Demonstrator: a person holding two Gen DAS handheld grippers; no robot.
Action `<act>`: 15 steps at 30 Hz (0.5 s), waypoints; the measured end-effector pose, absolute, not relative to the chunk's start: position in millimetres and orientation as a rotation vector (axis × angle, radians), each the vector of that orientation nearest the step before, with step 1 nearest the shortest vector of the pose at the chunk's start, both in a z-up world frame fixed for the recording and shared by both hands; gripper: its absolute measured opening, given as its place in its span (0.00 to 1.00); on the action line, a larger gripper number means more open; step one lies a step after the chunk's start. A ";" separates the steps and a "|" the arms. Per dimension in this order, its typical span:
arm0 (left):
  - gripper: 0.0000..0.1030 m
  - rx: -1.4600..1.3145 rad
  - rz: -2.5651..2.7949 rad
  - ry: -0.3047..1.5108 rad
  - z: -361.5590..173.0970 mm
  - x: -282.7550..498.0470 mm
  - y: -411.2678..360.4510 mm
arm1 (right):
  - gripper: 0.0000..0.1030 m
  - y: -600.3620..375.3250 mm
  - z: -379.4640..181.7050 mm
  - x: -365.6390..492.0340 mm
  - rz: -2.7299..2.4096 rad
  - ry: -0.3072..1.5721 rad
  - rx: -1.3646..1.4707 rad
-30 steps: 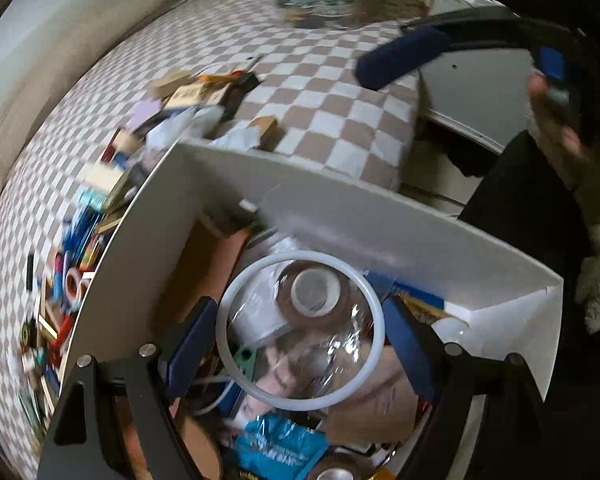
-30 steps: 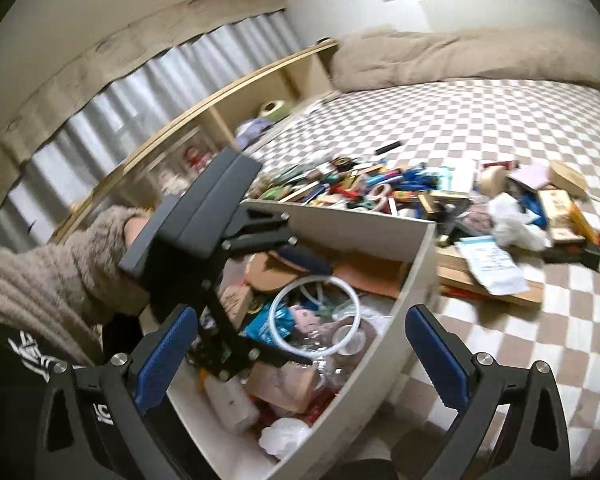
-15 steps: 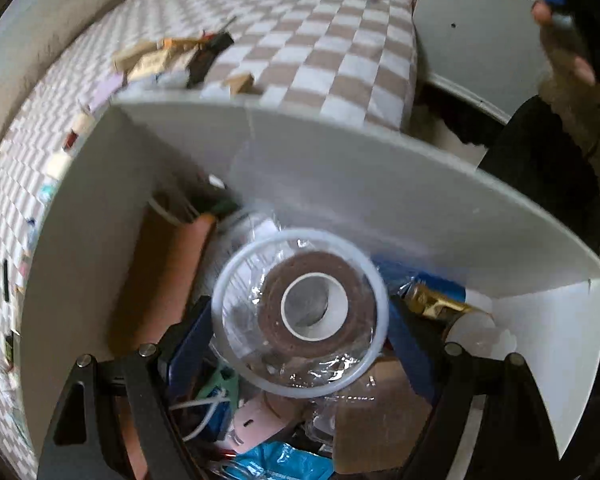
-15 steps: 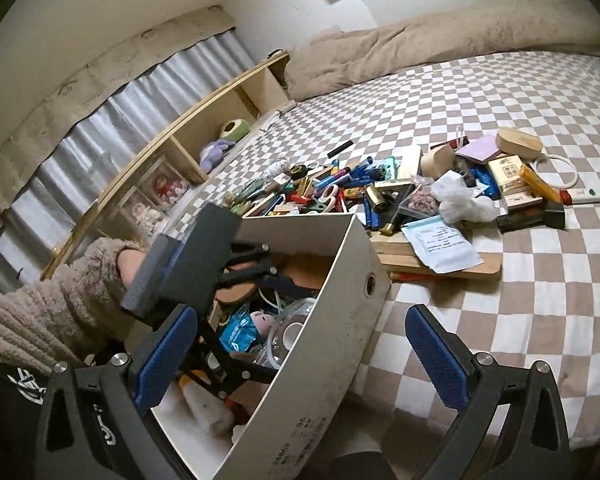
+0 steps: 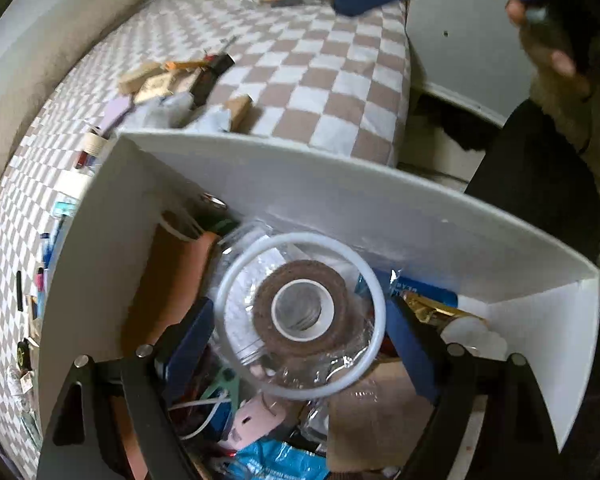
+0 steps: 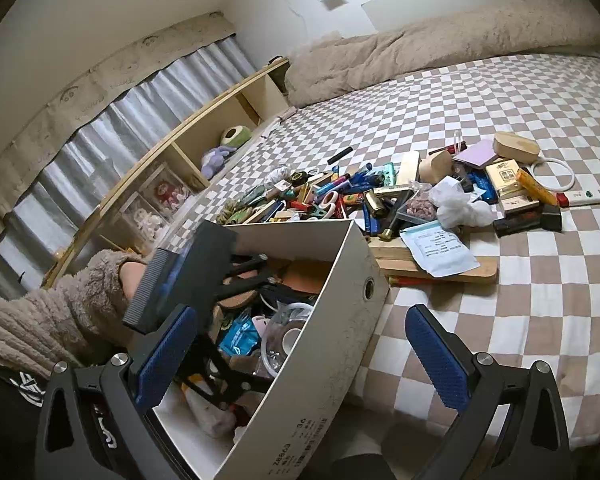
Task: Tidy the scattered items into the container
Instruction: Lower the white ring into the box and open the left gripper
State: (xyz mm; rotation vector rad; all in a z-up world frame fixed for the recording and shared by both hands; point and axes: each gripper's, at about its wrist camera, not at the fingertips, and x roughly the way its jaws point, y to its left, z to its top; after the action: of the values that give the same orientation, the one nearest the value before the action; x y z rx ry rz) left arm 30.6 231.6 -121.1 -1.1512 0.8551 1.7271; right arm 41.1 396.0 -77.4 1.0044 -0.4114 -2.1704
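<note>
Inside the white box, our left tongs had lowered, still clamped on the bagged tape roll, while our right tongs hung apart beside it.

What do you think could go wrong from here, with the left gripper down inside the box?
1. The left gripper flanks a white ring over the brown tape roll; whether it grips is unclear, so pulling out may snag it.
2. The white box sits at the bed's edge, so a nudge could tip it.
3. The open right gripper hangs near the box wall and might bump it.
</note>
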 end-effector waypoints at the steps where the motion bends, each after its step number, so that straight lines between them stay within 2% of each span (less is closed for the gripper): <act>1: 0.84 -1.147 1.735 0.838 -116.6 30.1 228.9 | 1.00 397.4 -77.8 40.3 -2.172 -0.419 1.005; 8: 0.84 -1.148 1.792 0.701 -92.7 30.3 212.5 | 1.00 397.5 -80.8 39.9 -2.172 -0.426 1.016; 15: 0.84 -1.163 1.856 0.677 -87.6 34.0 198.7 | 1.00 394.3 -81.2 39.8 -2.172 -0.414 1.020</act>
State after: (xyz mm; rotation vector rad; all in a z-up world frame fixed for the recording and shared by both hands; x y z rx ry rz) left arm 34.0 198.7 -87.6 -1.1630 0.6766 1.8560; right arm 39.8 394.3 -81.2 1.0195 -0.4143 -2.1718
